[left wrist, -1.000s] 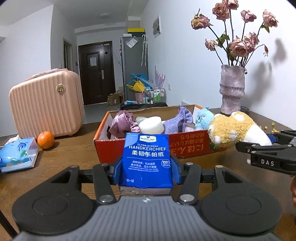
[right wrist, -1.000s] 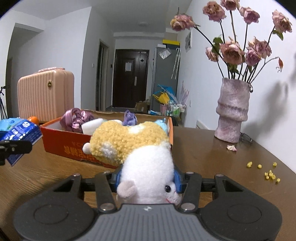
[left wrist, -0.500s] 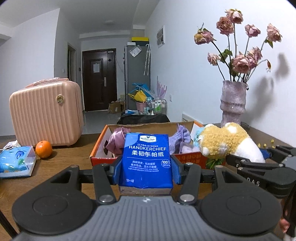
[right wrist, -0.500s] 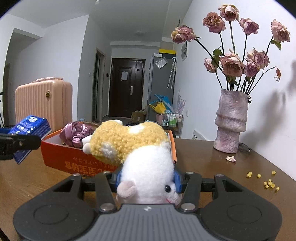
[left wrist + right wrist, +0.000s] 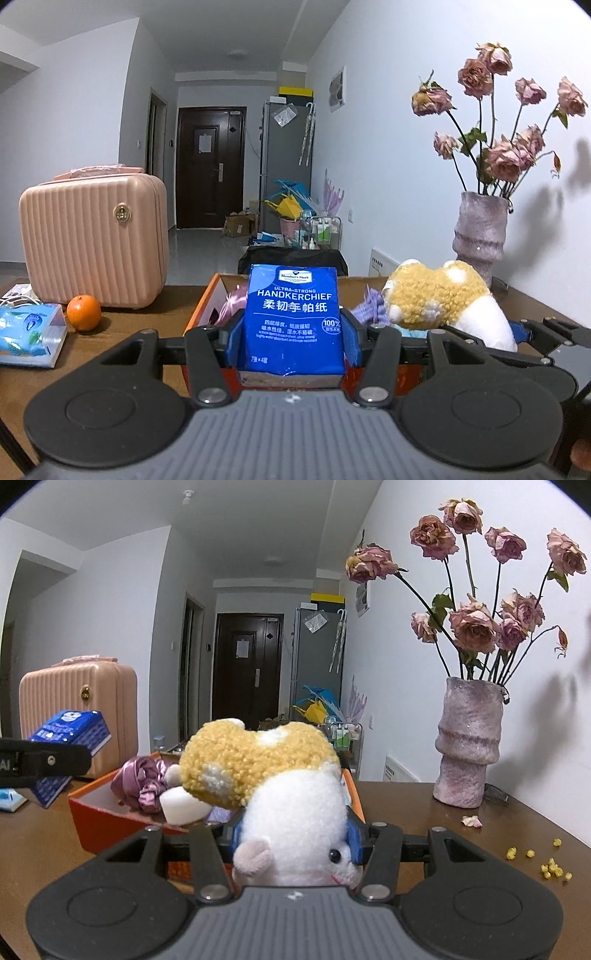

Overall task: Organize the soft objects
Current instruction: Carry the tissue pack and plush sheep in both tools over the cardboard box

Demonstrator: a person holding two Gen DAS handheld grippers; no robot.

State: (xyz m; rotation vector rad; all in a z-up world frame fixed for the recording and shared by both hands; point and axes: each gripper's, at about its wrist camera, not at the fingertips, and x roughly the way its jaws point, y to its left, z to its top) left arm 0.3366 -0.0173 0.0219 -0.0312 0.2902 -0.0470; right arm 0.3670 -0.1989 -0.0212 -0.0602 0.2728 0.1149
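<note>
Both grippers have risen toward the orange box point(image 5: 110, 818): left gripper point(image 5: 292, 345) clenched on the blue handkerchief pack point(image 5: 293, 317), right gripper point(image 5: 295, 843) squeezing the plush toy point(image 5: 280, 794), box at twelve o'clock.

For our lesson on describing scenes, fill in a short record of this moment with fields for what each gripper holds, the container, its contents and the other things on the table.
left gripper: shut on the blue handkerchief pack
right gripper: shut on the plush toy, yellow and white
container: orange box, open, on the wooden table
in the box: purple satin fabric, white roll
also on the table: pink suitcase, orange, tissue box, vase of dried roses
</note>
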